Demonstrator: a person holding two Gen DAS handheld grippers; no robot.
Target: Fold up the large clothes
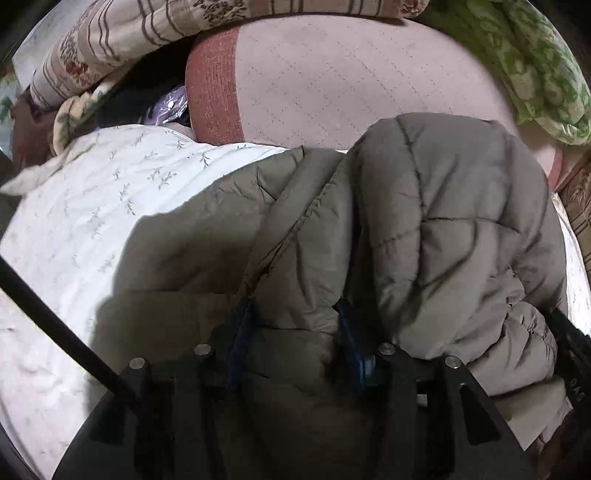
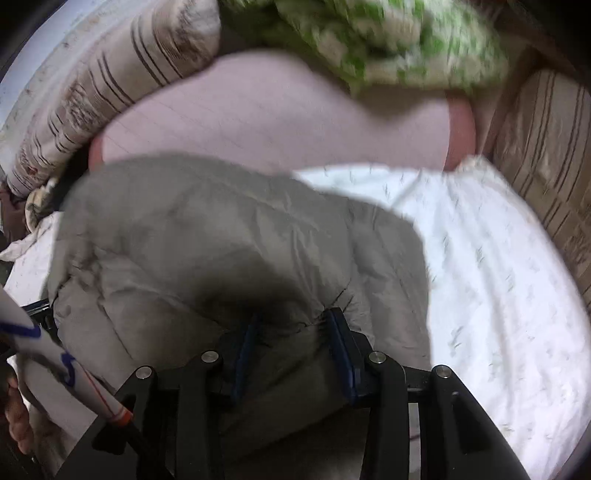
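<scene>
From the left wrist, the left gripper [image 1: 295,325] stands partly open with a ridge of the grey-green puffer jacket [image 1: 424,221] bulging up between its blue pads [image 1: 242,332]; whether those pads press the padding or only flank it cannot be told. The jacket lies bunched on the white sprigged bedsheet [image 1: 92,221], its bulk toward the near right of the bed, with a pink quilted blanket [image 1: 351,81] beyond it, a green floral quilt [image 1: 535,66] at the far right corner and a striped floral duvet [image 1: 110,33] at the far left.

From the right wrist, blurred, the right gripper [image 2: 291,339] is likewise half open, with jacket fabric puckered between its fingers and creases gathering at the right-hand pad [image 2: 341,350]; it looks like a pinch, though the blur leaves that unsure. Here the jacket sits toward the bed's near left, bare sheet to its right. A white sleeve [image 2: 44,350] crosses the lower left.

The fold would likely go best if both grips take the shell and the filling together, keep level with each other, and carry the edge across the jacket in one plane so the padding lies flat instead of bunching
</scene>
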